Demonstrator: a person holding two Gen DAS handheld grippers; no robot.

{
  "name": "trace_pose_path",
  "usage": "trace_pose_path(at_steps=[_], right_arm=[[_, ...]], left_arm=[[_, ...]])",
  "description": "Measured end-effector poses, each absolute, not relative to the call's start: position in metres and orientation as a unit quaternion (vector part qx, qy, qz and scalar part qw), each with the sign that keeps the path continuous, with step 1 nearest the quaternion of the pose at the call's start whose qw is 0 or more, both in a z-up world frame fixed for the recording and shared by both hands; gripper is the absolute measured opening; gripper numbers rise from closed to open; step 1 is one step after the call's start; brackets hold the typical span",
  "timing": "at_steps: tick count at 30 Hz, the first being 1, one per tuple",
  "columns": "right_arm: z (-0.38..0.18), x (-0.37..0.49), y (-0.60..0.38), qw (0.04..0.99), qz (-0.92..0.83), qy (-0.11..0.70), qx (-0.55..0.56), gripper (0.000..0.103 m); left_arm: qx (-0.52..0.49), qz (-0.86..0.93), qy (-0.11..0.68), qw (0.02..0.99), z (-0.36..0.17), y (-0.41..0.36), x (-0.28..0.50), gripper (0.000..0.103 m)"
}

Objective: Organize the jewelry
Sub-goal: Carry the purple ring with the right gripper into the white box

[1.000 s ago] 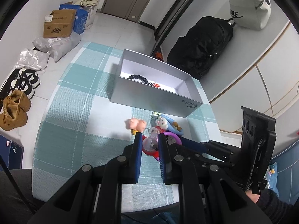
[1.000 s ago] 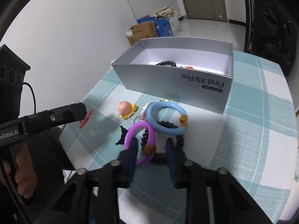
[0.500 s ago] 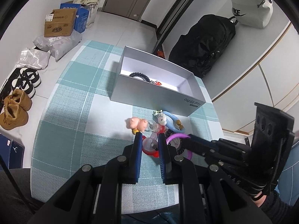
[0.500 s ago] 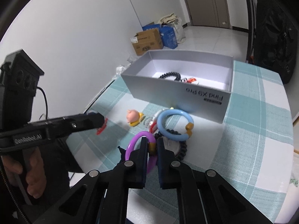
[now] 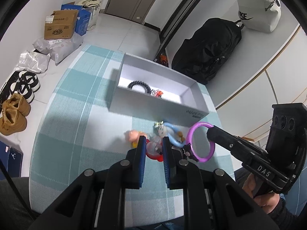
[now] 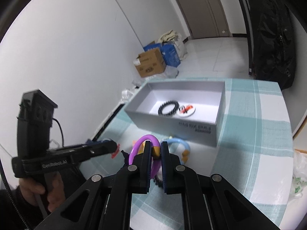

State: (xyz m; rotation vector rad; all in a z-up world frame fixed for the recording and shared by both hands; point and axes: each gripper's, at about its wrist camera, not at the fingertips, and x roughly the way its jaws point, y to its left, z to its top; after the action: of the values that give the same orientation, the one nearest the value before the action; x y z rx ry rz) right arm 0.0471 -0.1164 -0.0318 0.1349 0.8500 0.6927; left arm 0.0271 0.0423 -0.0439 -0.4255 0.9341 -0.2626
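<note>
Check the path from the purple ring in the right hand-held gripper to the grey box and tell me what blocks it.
Only the box's near wall stands between the purple ring, held by the right hand-held gripper, and the open grey box. The ring must clear it.

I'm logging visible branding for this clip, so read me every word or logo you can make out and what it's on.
"DAS": on the right hand-held gripper, along its arm.
"NIKE" with swoosh, first letter cut off: white bag.
"GenRobot.AI", blurred: left hand-held gripper.
Grey box side print: too blurred.
Cardboard box logo and blue box text: too small.
</note>
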Motion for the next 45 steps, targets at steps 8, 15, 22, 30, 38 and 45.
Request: trace_pose_path(at_steps=[8, 15, 22, 30, 38, 45], right_arm=[[-0.01, 0.078, -0.129, 0.855, 0.328, 0.393, 0.079, 0.008], [-0.002, 0.115, -0.122, 0.854, 0.324, 0.401, 0.073, 0.008], [-0.011, 0.155, -0.113, 0.852, 0.321, 0.408, 0.067, 0.008], [-0.021, 0.183, -0.113, 0.848, 0.319, 0.416, 0.076, 0.008], [-0.032, 0.195, -0.117, 0.841, 0.318, 0.428, 0.088, 0.008], [-0.037, 0.197, -0.116, 0.838, 0.317, 0.436, 0.085, 0.008]], left_arm=[[-0.169, -0.115, 0.429, 0.88, -0.024, 0.038, 0.052, 0.012], [-0.142, -0.14, 0.423, 0.884, -0.013, 0.028, 0.091, 0.012], [-0.137, -0.147, 0.44, 0.875, -0.025, 0.026, 0.124, 0.012], [-0.137, -0.154, 0.453, 0.867, -0.036, 0.027, 0.146, 0.012], [-0.138, -0.167, 0.466, 0.858, -0.045, 0.022, 0.156, 0.012], [-0.15, -0.173, 0.475, 0.85, -0.05, 0.023, 0.161, 0.012]])
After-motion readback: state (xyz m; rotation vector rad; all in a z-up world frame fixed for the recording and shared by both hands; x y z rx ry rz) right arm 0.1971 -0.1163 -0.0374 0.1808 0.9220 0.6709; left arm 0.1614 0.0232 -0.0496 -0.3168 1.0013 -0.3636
